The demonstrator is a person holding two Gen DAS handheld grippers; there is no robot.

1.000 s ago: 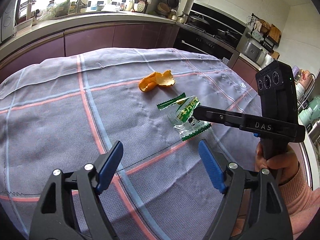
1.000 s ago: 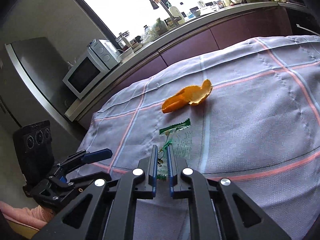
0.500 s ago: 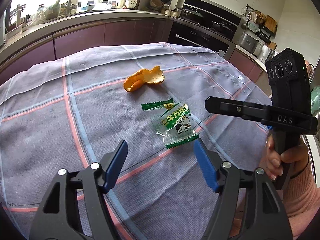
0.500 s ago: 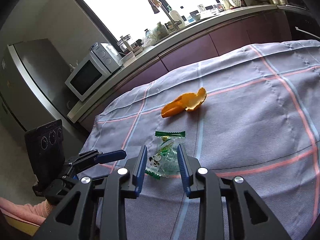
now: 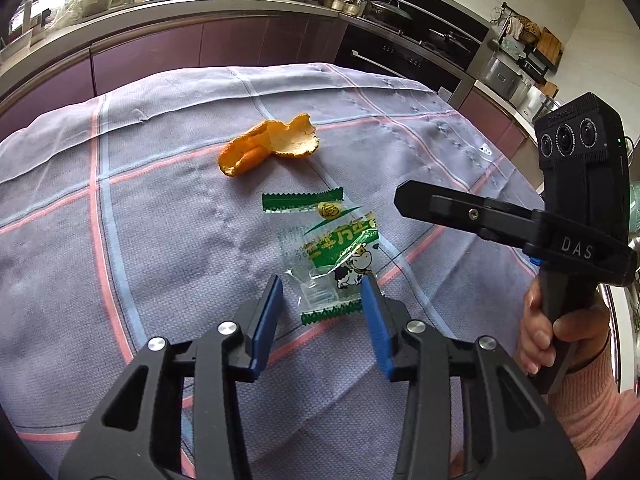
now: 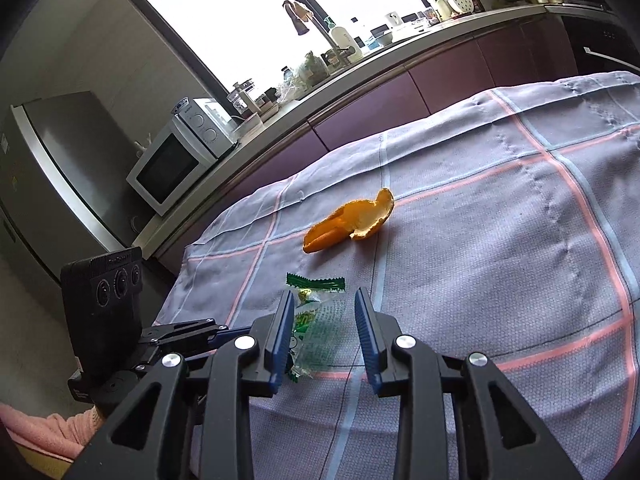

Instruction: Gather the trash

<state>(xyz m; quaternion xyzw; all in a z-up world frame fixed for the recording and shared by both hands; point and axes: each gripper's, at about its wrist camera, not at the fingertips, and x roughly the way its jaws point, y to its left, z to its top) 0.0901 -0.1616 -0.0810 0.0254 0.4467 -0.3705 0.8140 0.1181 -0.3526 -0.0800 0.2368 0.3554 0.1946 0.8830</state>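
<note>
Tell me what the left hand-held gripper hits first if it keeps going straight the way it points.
Probably the clear snack wrapper: it lies just beyond the left hand-held gripper, whose jaws have been closing without pressing it. Depth is uncertain.

The left hand-held gripper (image 5: 322, 292) covers the near corners of the wrapper (image 5: 328, 252); contact there cannot be judged. In the right wrist view, the right hand-held gripper (image 6: 325, 312) hides the wrapper's left edge. Countertop items (image 6: 304, 68) are too small to identify. The sleeve (image 5: 592, 408) is cut off by the frame edge.
</note>
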